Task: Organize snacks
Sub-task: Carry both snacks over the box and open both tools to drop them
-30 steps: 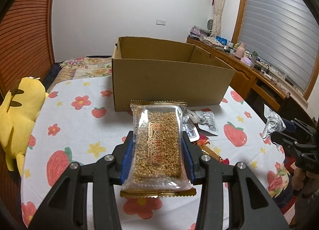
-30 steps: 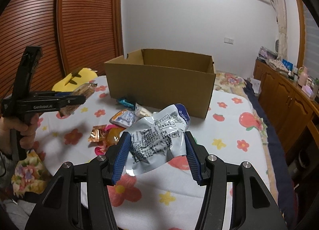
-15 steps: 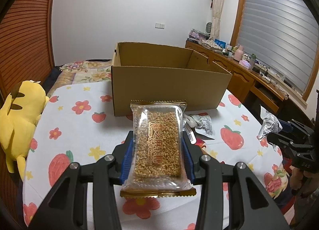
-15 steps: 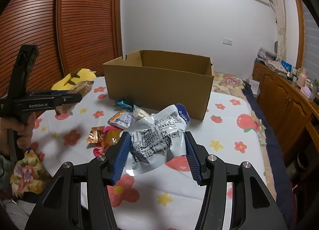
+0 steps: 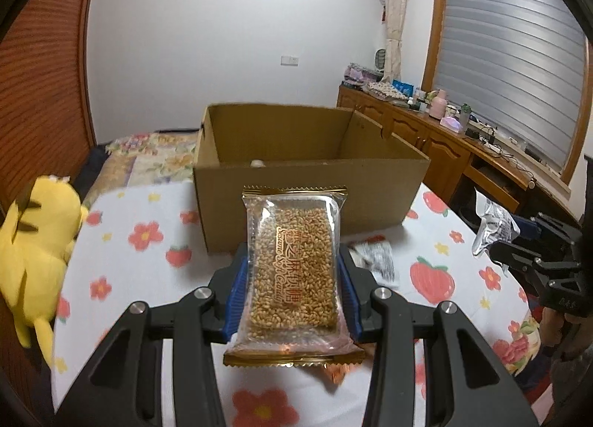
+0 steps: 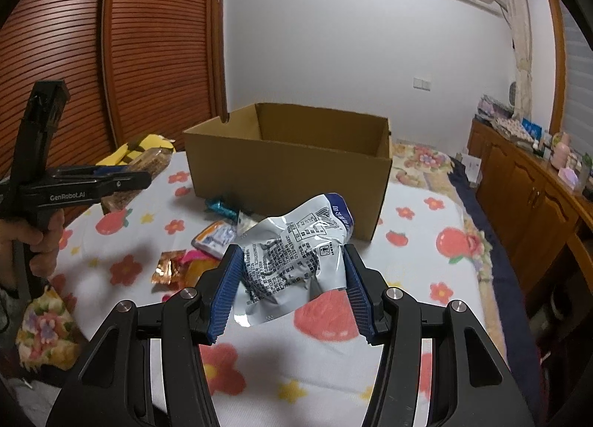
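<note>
In my left claw (image 5: 292,271) I hold a clear sesame candy pack (image 5: 294,271); the blue pads press on its two long sides, so the claw is closed on it only partly. My right claw (image 6: 292,279) is wider and grips a crumpled silver pouch (image 6: 292,256) by its sides. Both packs hang above the bench (image 6: 407,279), near its front edge.

Behind them, in the middle of the bench, some snacks lie loose: an orange-white pack (image 6: 215,236), a gold wrapper (image 6: 168,271), a teal candy (image 6: 218,206) and a black-white sachet (image 5: 378,260), all just before the cardboard box (image 5: 311,175). The box stands open toward the far edge. Inside I see only a small pale thing at the bottom, so I judge the task is at its beginning: two packs are lifted, none of them is in the box, and several wait.

Compared with a second ago, my left claw is higher and I see deeper into the box; the grip is the same. My right claw has not moved.
</note>
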{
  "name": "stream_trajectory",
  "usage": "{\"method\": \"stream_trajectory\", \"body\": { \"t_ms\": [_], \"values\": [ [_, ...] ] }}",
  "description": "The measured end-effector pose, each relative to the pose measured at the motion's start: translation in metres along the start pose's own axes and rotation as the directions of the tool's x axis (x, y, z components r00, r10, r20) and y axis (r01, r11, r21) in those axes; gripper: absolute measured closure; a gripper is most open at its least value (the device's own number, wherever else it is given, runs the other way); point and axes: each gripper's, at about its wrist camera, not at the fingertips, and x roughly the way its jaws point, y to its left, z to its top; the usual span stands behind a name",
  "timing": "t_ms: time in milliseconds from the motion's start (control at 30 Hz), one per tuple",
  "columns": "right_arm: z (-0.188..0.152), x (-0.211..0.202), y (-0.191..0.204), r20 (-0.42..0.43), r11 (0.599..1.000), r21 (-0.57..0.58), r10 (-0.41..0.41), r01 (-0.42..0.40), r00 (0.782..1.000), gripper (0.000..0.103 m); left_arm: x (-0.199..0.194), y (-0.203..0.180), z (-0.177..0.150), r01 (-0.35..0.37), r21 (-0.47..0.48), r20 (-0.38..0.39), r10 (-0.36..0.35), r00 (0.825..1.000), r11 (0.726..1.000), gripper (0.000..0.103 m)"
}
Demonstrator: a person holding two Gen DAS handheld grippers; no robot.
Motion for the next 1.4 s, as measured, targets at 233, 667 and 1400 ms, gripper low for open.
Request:
{"method": "stream_trajectory", "body": {
  "t_ms": [233,667,1400],
  "values": [
    [0.041,0.015,-0.007,0.054,0.999,-0.040,0.000,0.002,0.999,0.048,0.020,0.007,0.043,0.008,-0.008,0.049,-0.007,0.999,1.000,0.061],
    [0.102,0.087,-0.037,0.091,0.999,-0.033,0.025,-0.022,0.996,0.048,0.081,0.031,0.098,0.008,-0.015,0.053,-0.008,0.999,1.000,0.061],
    [0.101,0.153,-0.044,0.013,0.999,-0.020,0.039,-0.039,0.999,0.039,0.126,0.031,0.102,-0.014,0.006,0.025,0.014,1.000,1.000,0.040]
  ]
}}
